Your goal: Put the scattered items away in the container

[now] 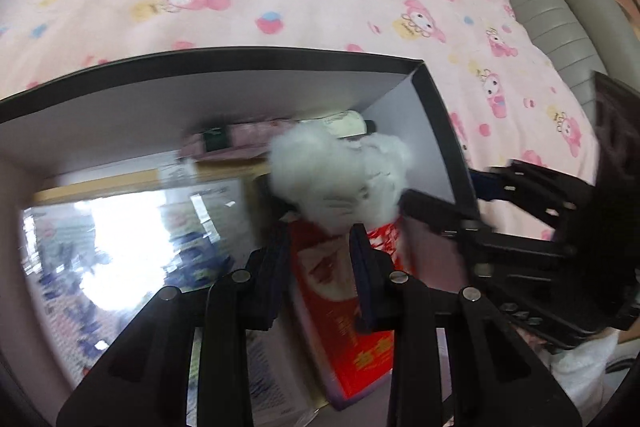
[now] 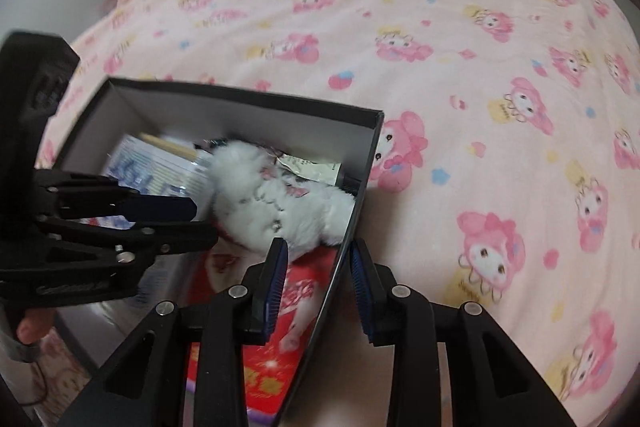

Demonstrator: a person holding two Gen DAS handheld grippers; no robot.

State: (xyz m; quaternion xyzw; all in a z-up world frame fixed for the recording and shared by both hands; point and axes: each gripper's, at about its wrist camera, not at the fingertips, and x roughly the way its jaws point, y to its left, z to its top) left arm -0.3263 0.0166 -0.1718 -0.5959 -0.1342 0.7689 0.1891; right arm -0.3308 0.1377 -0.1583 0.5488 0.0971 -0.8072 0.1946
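Both pairs of jaws stand apart with nothing pinched between them. The left gripper [image 1: 320, 267] points down into the black-walled cardboard box with a pale grey lining [image 1: 120, 115]; its blue-padded fingers [image 1: 362, 267] hang just above a red printed packet [image 1: 340, 327] lying on the box floor, and the pads press on nothing. The right gripper [image 2: 320, 275] straddles the right wall of that same box [image 2: 352, 227]: one finger is inside, the other outside over the bedspread, with the thin wall edge running up between them and touching neither pad as far as the blur lets one judge.

A fluffy white plush toy [image 1: 340, 175] lies inside the box near its far right corner, resting on the red packet and the other contents. From the right wrist view the plush [image 2: 272, 199] sits just ahead of the inner finger, close to it, free of any grip. Beside the toy, toward the left of the box, lies a glossy transparent-wrapped package with blue print [image 1: 132, 259], glare washing out much of it. Along the far wall sit a flat pink item [image 1: 248, 135] and a crumpled pale wrapper [image 2: 308, 165].

The box rests on a pink bedspread printed with cartoon rabbit figures [image 2: 460, 67]. A fingertip of the person's hand [image 2: 30, 329] shows under the left gripper's body.
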